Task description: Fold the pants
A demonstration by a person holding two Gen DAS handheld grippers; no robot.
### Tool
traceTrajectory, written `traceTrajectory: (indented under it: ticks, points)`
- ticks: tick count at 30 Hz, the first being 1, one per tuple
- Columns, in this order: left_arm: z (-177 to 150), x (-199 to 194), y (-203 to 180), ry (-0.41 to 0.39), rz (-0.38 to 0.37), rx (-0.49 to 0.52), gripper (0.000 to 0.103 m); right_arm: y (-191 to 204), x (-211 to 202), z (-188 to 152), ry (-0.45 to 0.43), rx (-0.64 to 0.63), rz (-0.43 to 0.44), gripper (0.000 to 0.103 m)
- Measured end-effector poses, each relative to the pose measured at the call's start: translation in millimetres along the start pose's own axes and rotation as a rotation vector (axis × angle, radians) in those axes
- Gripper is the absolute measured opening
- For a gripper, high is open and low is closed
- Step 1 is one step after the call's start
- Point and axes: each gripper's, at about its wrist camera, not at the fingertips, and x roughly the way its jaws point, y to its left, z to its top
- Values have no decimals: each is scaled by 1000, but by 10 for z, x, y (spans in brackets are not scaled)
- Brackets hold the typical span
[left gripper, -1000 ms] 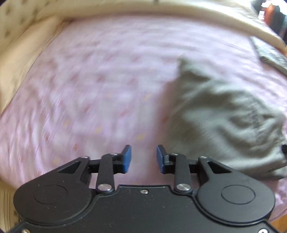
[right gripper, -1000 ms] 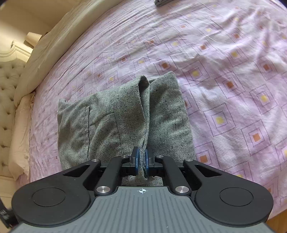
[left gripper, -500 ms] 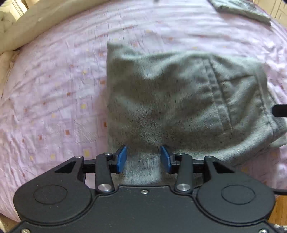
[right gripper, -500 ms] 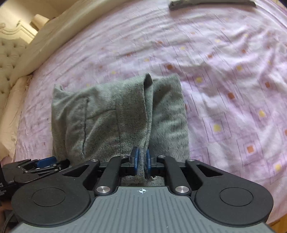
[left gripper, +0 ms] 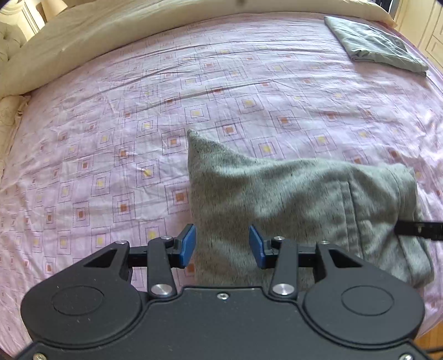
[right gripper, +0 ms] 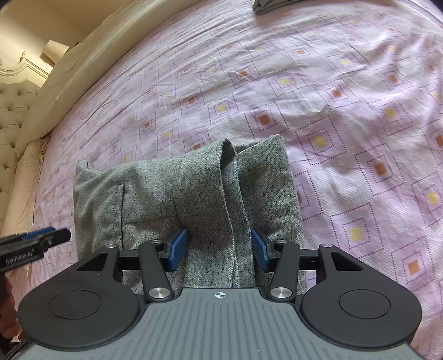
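Observation:
Grey speckled pants lie folded into a compact bundle on the pink patterned bed sheet. My left gripper is open, its blue pads on either side of the bundle's near left corner. My right gripper is open over the bundle's near right part, where a layered seam edge runs. The right gripper's tip shows at the right edge of the left wrist view. The left gripper's tip shows at the left of the right wrist view.
A second folded grey garment lies at the far right of the bed and peeks in at the top of the right wrist view. A cream duvet runs along the far side. A tufted headboard stands at left.
My right gripper, shut on the pants' seam edge before, has opened and let go. My left gripper swung from bare sheet onto the bundle's left corner, staying open.

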Motion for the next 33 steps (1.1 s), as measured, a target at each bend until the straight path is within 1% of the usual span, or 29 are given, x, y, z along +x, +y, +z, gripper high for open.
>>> traceTrajectory:
  ticks: [1, 2, 4, 5, 7, 8, 9, 11, 12, 13, 14, 16, 17, 19, 20, 22, 24, 26, 31, 32, 33]
  points:
    - [31, 11, 14, 3, -10, -6, 51, 24, -7, 31, 40, 17, 16, 16]
    - [53, 5, 19, 3, -18, -6, 51, 89, -64, 41, 36, -1, -11, 10]
    - [112, -20, 14, -9, -31, 5, 51, 292, -281, 22, -7, -116, -40, 9]
    - [138, -26, 1, -18, -37, 14, 51, 355, -386, 2, -27, -150, -55, 9]
    - [190, 10, -45, -26, -44, 39, 52, 355, -486, -40, -54, -144, -100, 9]
    - [215, 61, -75, -24, -44, 50, 53, 308, -441, -54, -46, -122, -137, 9]
    - [234, 119, -105, -18, -38, 59, 53, 242, -349, -64, -29, -90, -165, 9]
    - [290, 241, -155, 4, -19, 77, 53, 151, -192, -74, -3, -24, -200, 14]
    - [320, 274, -161, 6, -14, 79, 53, 152, -202, -61, -16, -3, -219, 17]
    - [350, 282, -150, 0, -14, 70, 53, 202, -261, -60, -52, 8, -233, 19]
    - [377, 288, -131, -6, -21, 57, 53, 282, -346, -70, -115, 6, -252, 19]
    - [435, 330, -99, 0, -34, 45, 53, 448, -476, -86, -229, -45, -264, 23]
    - [464, 382, -92, 10, -23, 46, 53, 517, -481, -79, -252, -81, -257, 26]
    - [512, 509, -77, 33, 6, 44, 53, 604, -371, -8, -238, -148, -251, 27]
    - [532, 585, -63, 50, 12, 42, 54, 637, -265, 40, -211, -171, -273, 27]
    - [560, 736, -49, 91, 16, 44, 56, 627, -77, 121, -175, -178, -322, 27]
    - [568, 857, -47, 118, 13, 46, 59, 583, 76, 196, -134, -157, -350, 31]
    - [576, 922, -48, 116, 17, 48, 62, 533, 120, 186, -130, -132, -355, 35]
    - [617, 966, -38, 134, 15, 22, 63, 461, 113, 133, -143, -110, -340, 40]
    - [616, 967, -40, 135, 17, 22, 63, 456, 117, 132, -146, -110, -346, 42]
    - [611, 966, -37, 135, 20, 22, 63, 454, 131, 145, -146, -106, -358, 48]
